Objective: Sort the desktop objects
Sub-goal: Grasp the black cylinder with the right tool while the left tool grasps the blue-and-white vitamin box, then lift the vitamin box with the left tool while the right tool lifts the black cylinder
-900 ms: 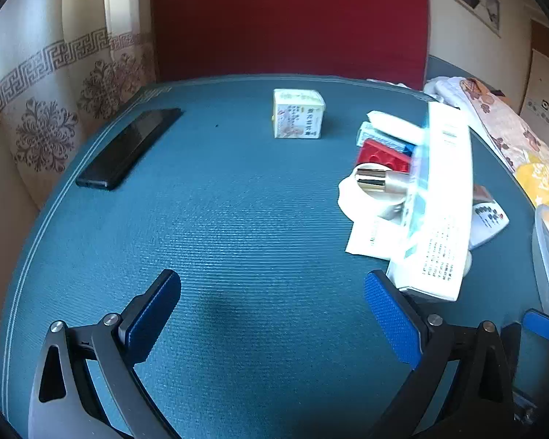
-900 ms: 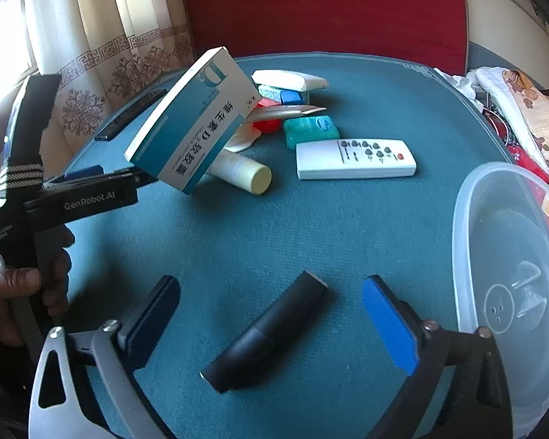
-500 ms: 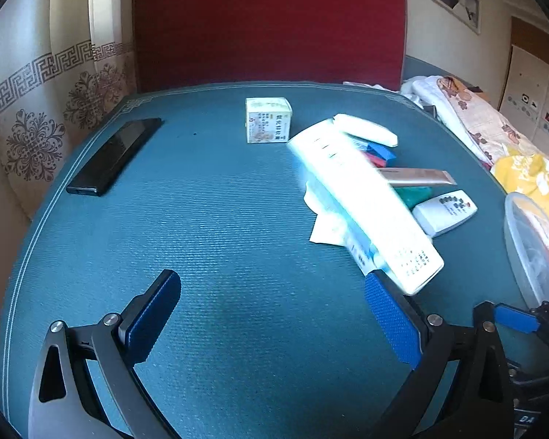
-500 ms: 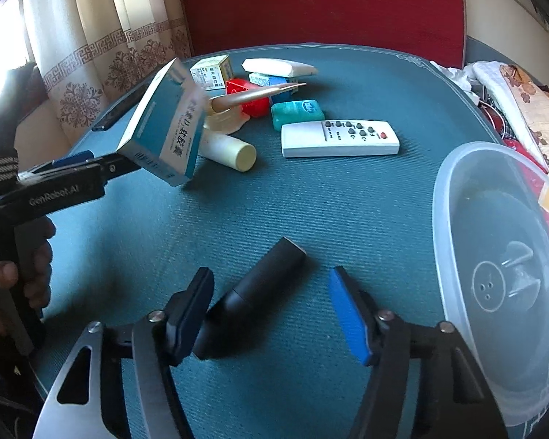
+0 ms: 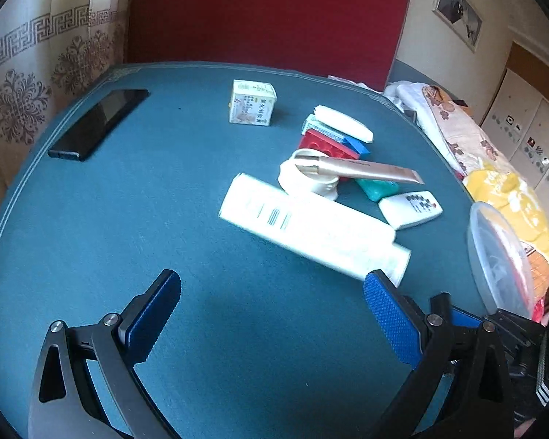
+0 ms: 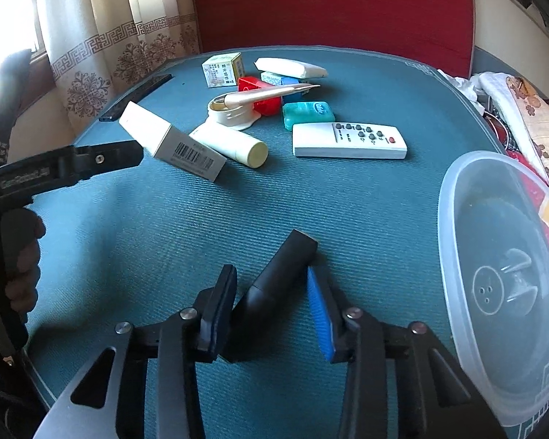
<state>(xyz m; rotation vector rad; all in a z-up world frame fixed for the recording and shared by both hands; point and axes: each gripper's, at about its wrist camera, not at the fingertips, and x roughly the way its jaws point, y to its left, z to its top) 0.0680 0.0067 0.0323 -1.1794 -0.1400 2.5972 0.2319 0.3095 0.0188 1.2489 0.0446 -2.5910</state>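
Note:
My right gripper (image 6: pixel 272 292) is shut on a black cylindrical tube (image 6: pixel 274 285) lying on the teal table mat (image 6: pixel 347 201). My left gripper (image 5: pixel 271 311) is open and empty; it shows from the side in the right wrist view (image 6: pixel 91 161). A white box with a barcode (image 5: pixel 311 230) lies on the mat just ahead of the left gripper's right finger, free of it; it also shows in the right wrist view (image 6: pixel 172 146). A clear plastic container (image 6: pixel 505 274) stands right of my right gripper.
A pile sits mid-table: white remote (image 6: pixel 347 141), green box (image 6: pixel 307 113), red block (image 6: pixel 260 98), gold tube (image 6: pixel 271 93) across a white jar (image 6: pixel 230 113), cream tube (image 6: pixel 234 142), small yellow box (image 6: pixel 223 69). A black phone (image 5: pixel 99 122) lies far left.
The white box dropped from the open left gripper onto the mat. My right gripper moved forward over the black tube and closed on it.

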